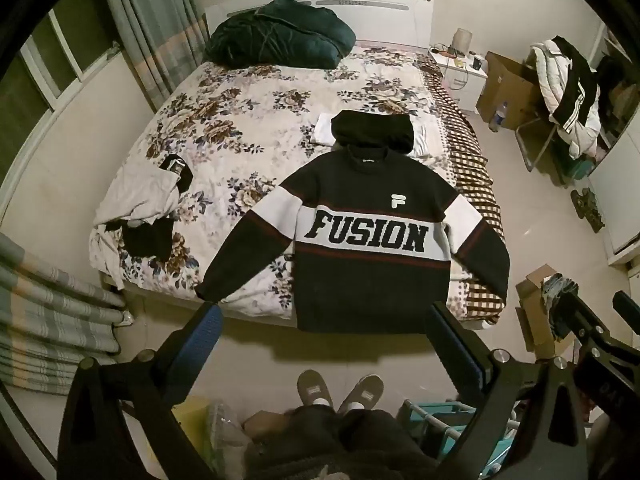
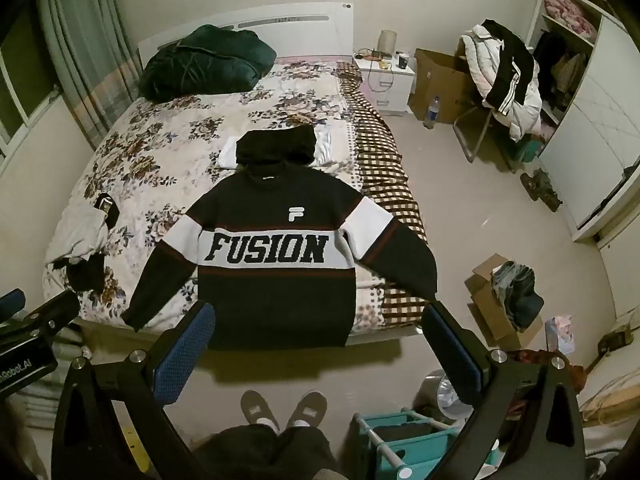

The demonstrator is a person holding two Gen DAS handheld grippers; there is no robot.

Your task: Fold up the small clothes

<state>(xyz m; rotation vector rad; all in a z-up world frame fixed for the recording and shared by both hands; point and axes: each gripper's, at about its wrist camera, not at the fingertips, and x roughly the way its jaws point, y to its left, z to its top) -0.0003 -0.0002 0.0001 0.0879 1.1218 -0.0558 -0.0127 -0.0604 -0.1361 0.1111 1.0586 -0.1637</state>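
I see the black knit sweater with a white "FUSION" band (image 1: 368,256) lying flat, front up, on the near end of the floral-quilted bed (image 1: 240,132), sleeves spread, hem over the near edge. My left gripper (image 1: 326,320) and right gripper (image 2: 316,316) both hover above it, jaws wide apart, holding nothing.

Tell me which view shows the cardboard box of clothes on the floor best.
The right wrist view: the cardboard box of clothes sits whole and unobstructed on the floor right of the bed. In the left wrist view the box lies near the edge, partly hidden behind the other hand-held gripper.
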